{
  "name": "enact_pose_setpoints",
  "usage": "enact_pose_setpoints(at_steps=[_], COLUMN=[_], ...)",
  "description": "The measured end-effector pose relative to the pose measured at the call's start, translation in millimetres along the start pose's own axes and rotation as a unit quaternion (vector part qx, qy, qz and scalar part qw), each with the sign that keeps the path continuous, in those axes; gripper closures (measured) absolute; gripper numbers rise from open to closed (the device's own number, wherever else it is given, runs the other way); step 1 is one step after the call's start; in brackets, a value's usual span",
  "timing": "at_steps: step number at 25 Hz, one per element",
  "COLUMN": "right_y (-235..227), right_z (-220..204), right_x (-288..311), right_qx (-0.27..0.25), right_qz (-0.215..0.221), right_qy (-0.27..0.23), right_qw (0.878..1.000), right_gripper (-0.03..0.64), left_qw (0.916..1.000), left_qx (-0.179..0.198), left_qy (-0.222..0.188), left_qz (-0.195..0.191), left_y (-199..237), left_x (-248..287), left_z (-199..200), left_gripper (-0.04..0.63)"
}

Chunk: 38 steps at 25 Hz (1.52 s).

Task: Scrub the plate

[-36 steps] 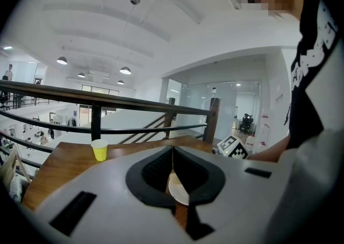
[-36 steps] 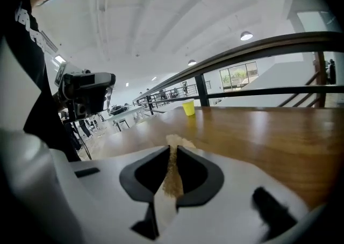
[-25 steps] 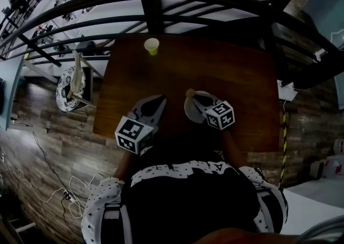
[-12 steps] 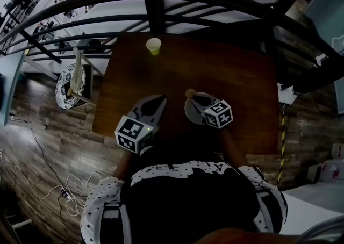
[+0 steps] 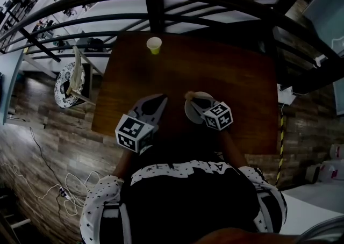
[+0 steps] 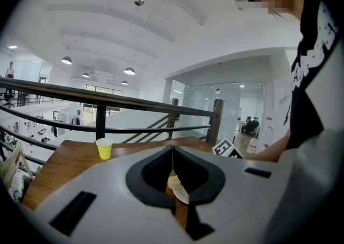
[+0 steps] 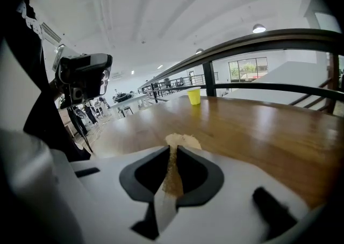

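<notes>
The right gripper has its grey jaws pressed together on a thin tan scouring pad, whose frayed end pokes out past the tips. At 12 o'clock, well away on the brown wooden table, stands a yellow paper cup. A dark metal railing runs at 1 o'clock.

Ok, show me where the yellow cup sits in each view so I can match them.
Head view: yellow cup at the far edge of the table, upper centre-left.
Left gripper view: cup at left, above the jaws.
Right gripper view: cup small, above centre, at the far end.
Shared landmark: the dark railing just behind it.
</notes>
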State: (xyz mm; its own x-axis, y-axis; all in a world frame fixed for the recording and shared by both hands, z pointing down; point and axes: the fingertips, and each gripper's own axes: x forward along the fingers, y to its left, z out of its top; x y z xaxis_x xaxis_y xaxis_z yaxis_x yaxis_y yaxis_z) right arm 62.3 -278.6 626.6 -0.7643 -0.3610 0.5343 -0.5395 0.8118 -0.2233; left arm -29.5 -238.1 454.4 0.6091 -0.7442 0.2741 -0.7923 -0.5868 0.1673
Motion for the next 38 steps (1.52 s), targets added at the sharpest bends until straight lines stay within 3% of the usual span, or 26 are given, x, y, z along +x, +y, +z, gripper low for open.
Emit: enact_pose_setpoints(at_steps=[38], right_y=[45], right_z=[-30], right_x=[-12], right_qx=[-0.027], right_qz=[0.055], right_qy=[0.052], right_qw=[0.997], right_gripper=[0.568], left_qw=[0.9998], left_qx=[0.011], left_qy=[-0.005], left_qz=[-0.015], left_y=[4], left_x=[-7], left_z=[-1], left_gripper=[0.581])
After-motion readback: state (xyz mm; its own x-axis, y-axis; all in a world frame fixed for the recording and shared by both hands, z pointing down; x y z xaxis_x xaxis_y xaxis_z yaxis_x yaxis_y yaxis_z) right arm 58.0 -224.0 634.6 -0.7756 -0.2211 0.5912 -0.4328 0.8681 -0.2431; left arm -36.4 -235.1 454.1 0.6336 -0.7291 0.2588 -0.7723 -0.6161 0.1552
